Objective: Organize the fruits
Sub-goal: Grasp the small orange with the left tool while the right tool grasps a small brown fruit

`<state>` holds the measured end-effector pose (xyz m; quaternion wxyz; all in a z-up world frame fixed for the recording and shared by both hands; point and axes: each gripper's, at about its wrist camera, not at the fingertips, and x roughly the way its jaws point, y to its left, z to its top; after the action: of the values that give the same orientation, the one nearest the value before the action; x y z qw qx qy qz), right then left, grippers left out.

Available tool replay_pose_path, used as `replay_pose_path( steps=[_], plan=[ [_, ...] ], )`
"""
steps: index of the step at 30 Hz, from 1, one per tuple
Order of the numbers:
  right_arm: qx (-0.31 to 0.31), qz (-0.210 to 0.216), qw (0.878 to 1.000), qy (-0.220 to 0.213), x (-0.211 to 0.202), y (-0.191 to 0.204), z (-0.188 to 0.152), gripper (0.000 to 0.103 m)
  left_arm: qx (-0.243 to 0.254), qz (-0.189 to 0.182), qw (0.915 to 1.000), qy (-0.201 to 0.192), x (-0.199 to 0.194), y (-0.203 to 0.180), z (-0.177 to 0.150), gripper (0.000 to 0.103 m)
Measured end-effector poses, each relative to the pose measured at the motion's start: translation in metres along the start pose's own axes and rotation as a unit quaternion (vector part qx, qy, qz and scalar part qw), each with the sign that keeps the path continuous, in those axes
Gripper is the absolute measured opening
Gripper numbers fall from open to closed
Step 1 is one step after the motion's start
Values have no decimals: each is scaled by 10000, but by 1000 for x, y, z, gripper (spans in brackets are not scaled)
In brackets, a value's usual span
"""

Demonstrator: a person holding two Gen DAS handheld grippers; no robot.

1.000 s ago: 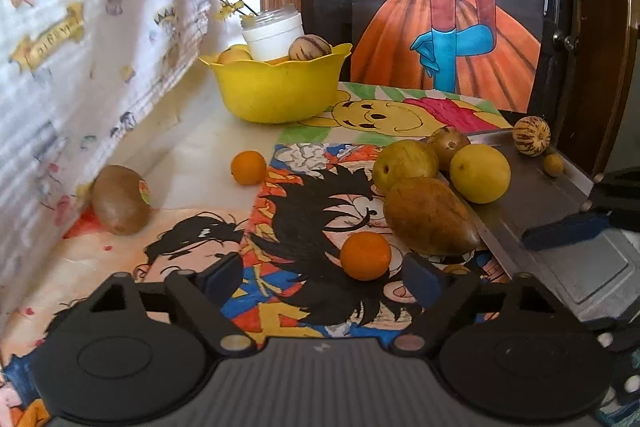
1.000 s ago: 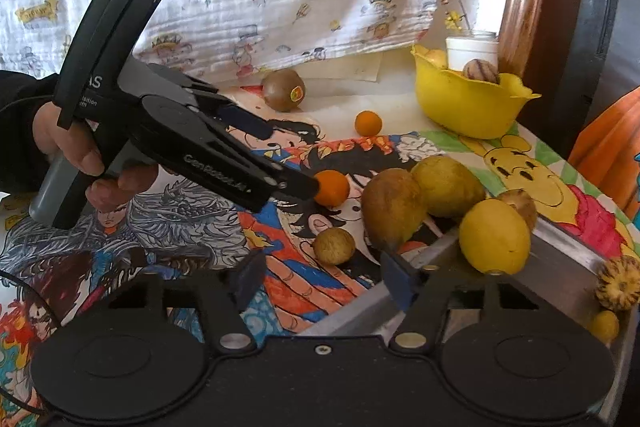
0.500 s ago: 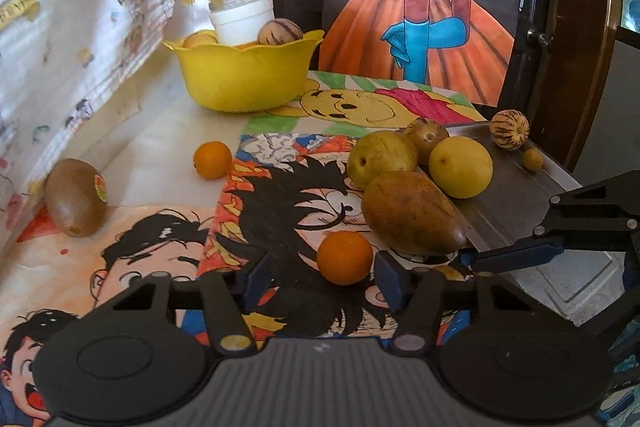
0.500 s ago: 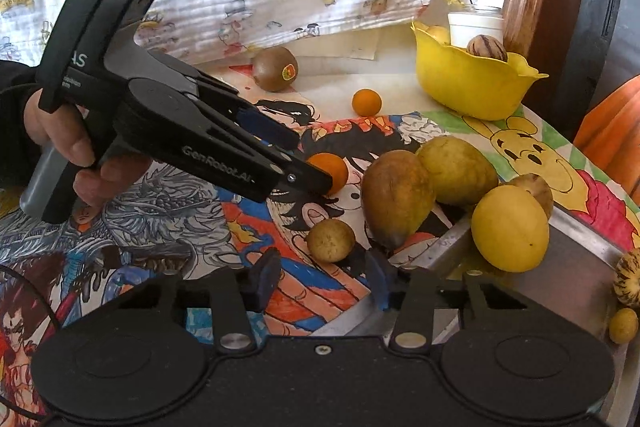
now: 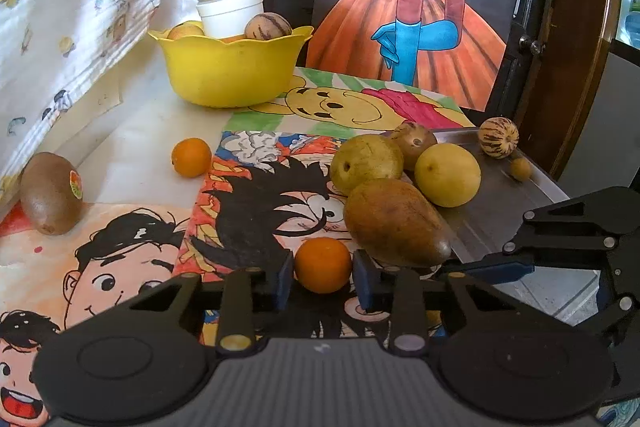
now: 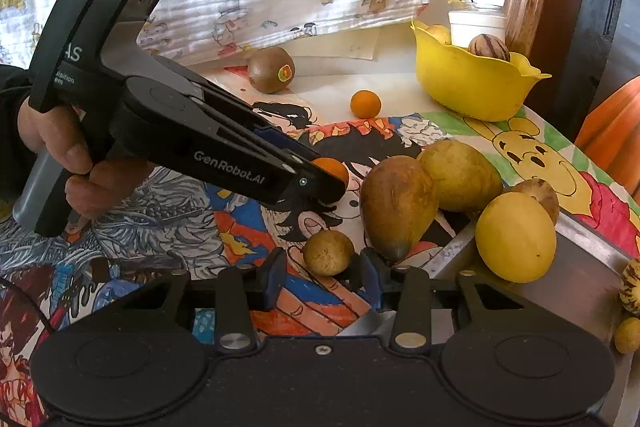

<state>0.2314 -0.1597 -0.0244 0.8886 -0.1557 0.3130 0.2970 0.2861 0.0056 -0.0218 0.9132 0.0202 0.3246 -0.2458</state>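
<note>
- A kiwi [image 5: 51, 193] with a sticker is seen at about 9 o'clock in the left wrist view, left lying against the hanging cloth [image 5: 60, 7], well apart from the other fruit; it is judged not yet sorted.
- A yellow bowl [image 5: 228, 71] is set at 11 o'clock on the bench [image 5: 132, 131]; a white jar [image 5: 230, 9] and a striped fruit [image 5: 267, 27] are held in it, so it is judged one likely place for collected fruit.
- A small orange [image 5: 191, 157] is left alone below the bowl, touching nothing.
- The left hand-held gripper [image 5: 322, 277] has just been closing, and its blue pads are pressed on both sides of a second orange [image 5: 323, 264], which is clenched low at 6 o'clock, resting on the cartoon mat [image 5: 248, 211], presumably so it can be lifted.
- A brown pear [image 5: 394, 223], a green pear [image 5: 366, 163] and a yellow fruit [image 5: 447, 174] are huddled at the edge of a metal tray [image 5: 540, 183] at 3 o'clock.
- The right hand-held gripper [image 6: 324, 275] has just been closing around a small brownish fruit [image 6: 328, 253]; whether its pads are pressing yet cannot be told.
</note>
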Motion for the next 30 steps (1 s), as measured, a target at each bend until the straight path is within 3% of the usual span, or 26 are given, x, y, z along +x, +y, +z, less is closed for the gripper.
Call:
replay_pose_path(
  steps=[8, 13, 20, 30],
  plan=[
    [101, 30, 9999, -4, 4, -4, 2, 30, -266, 182, 9995, 26, -3, 1, -1, 34],
    [111, 37, 9999, -61, -1, -5, -1, 30, -390, 356, 9986, 39, -8, -4, -4, 33],
    [278, -11, 9990, -336, -36, -14, -13, 30, -606, 425, 9972, 90, -18, -17, -5, 33],
    [549, -508, 9955, -584, -87, -48, -41, 30, -459, 406, 9981, 62, -29, -69, 7, 33]
  ],
)
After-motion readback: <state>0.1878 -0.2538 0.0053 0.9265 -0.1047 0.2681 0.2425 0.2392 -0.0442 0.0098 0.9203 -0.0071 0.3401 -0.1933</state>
